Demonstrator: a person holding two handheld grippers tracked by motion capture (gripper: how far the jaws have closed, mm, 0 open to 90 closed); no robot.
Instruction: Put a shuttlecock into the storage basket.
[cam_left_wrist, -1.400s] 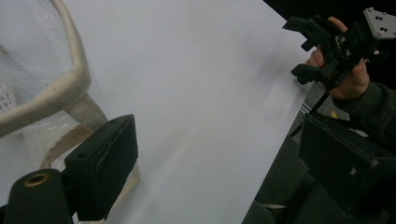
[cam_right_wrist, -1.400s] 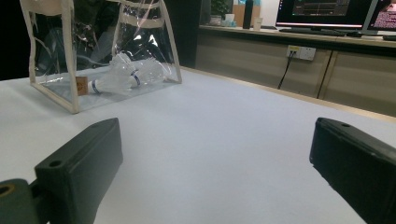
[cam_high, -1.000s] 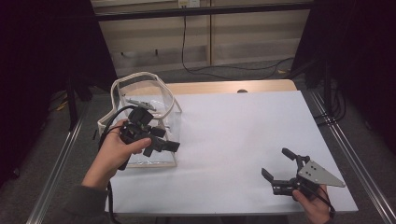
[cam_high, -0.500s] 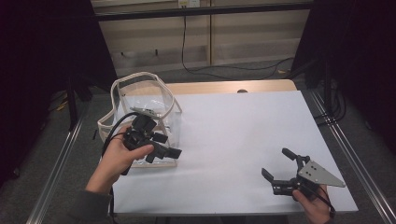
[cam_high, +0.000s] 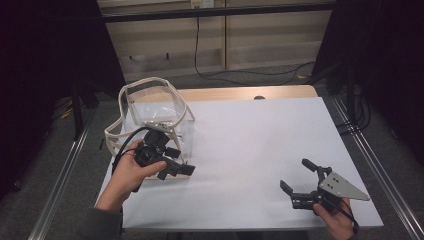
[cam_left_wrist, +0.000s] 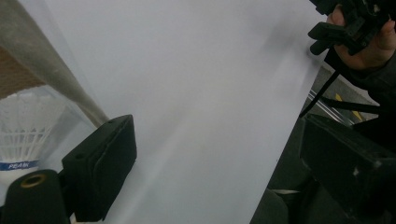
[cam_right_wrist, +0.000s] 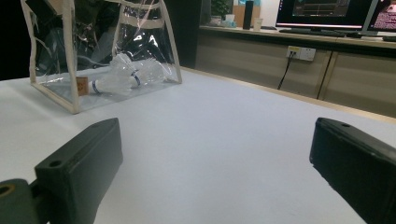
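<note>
A clear plastic bag (cam_high: 156, 107) with beige trim stands at the table's left. White shuttlecocks (cam_right_wrist: 125, 73) lie inside it, and one shuttlecock (cam_left_wrist: 22, 134) shows through the bag wall beside my left jaw. My left gripper (cam_high: 182, 161) is low at the bag's near right corner, pointing right. It is open, with only the white table between its jaws (cam_left_wrist: 219, 140). My right gripper (cam_high: 295, 174) rests near the front right edge. It is open and holds nothing (cam_right_wrist: 219, 140), facing the bag across the table.
The white table top (cam_high: 260, 135) stretches between the two grippers. Metal rails (cam_high: 380, 170) run along both sides of the table. A cable (cam_high: 122, 145) trails from the left gripper. In the left gripper view, the right hand and its gripper (cam_left_wrist: 348, 25) show far off.
My left gripper has sunk a little and come nearer the table's front, by the bag's corner, with its jaws still apart. The right gripper has stayed where it was.
</note>
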